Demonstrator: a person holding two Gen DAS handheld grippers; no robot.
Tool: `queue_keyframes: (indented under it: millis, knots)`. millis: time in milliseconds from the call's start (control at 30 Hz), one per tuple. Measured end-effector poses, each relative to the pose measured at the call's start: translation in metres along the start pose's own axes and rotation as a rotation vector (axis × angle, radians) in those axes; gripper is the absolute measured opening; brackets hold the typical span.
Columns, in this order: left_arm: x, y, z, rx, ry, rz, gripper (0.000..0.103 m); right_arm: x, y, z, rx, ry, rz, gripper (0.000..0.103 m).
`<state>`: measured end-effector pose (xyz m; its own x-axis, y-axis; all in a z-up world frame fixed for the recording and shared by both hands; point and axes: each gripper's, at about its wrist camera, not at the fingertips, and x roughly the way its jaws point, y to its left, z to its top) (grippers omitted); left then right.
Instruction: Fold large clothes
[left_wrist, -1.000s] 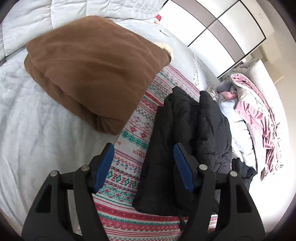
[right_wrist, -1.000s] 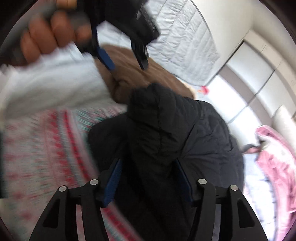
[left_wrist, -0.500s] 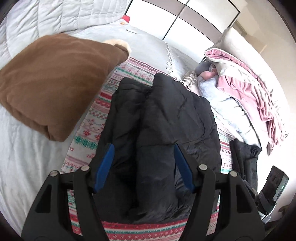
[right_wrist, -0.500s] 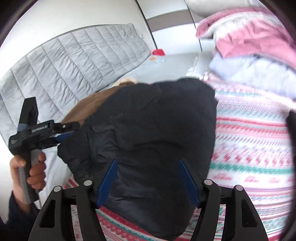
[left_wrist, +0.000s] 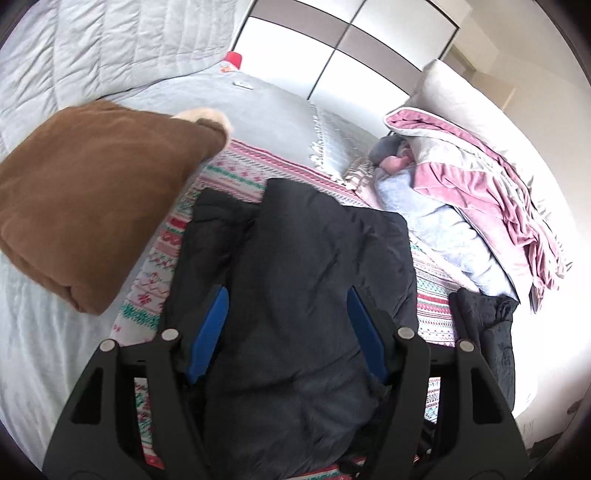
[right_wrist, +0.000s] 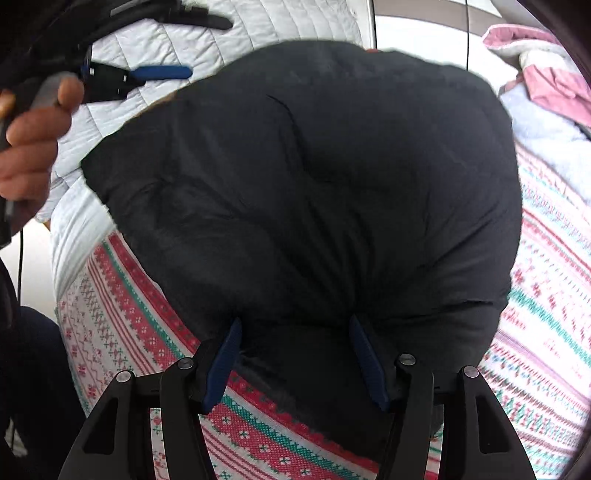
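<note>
A: Where does the fold stand?

B: Near the end, I judge. The left gripper (left_wrist: 286, 328) has its fingers apart, hanging over the black puffer jacket (left_wrist: 295, 280) and gripping nothing. The right gripper (right_wrist: 295, 358) is also spread, the padded bulk lying between the blue pads (right_wrist: 223, 360); whether they touch the cloth I cannot tell.

A: And the jacket?

B: It lies as a thick, rounded bundle on the patterned knit blanket (right_wrist: 122, 317), slick and quilted, with a second layer showing on its left side.

A: Next move?

B: Probably pressing the puffy bundle flat or squaring its edges; the filling looks springy, so it may unfold.

A: Farther off?

B: A folded brown fleece garment (left_wrist: 92, 206), soft and matte, beside the jacket; beyond, a grey quilted bedspread (left_wrist: 110, 55) and a heap of pink and pale clothes (left_wrist: 480, 192).
</note>
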<state>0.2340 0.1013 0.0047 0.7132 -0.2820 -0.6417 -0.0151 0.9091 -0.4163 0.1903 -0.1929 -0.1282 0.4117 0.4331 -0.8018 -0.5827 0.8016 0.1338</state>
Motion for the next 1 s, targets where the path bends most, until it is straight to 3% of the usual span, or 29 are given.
queue_keyframes:
  millis: [200,400,533,633,733,867,933,1000]
  knots:
    - [0.019,-0.036,0.004,0.119,-0.019,0.084,0.067,0.0,-0.008,-0.005,0.013,0.01,0.018,0.061]
    - [0.053,-0.057,0.029,0.214,-0.016,0.164,0.068,-0.001,-0.008,-0.003,-0.009,0.017,0.01,0.061]
    - [0.091,-0.046,0.024,0.255,0.044,0.286,0.068,0.006,-0.008,-0.003,0.005,0.019,0.029,0.062]
    - [0.106,-0.023,0.015,0.239,0.038,0.326,0.076,-0.002,-0.015,0.002,0.03,0.021,0.064,0.062]
    - [0.108,-0.005,0.01,0.208,0.03,0.314,0.079,-0.02,-0.024,0.019,0.024,0.042,0.124,0.062]
    - [0.115,0.019,0.012,0.122,0.059,0.27,0.087,-0.069,-0.063,0.049,0.11,-0.131,0.134,0.062]
    - [0.12,0.026,0.011,0.074,0.076,0.236,0.088,-0.077,-0.097,0.067,0.189,-0.19,0.086,0.062]
    - [0.122,0.026,0.01,0.07,0.079,0.236,0.088,-0.071,-0.127,0.085,0.27,-0.197,0.028,0.062]
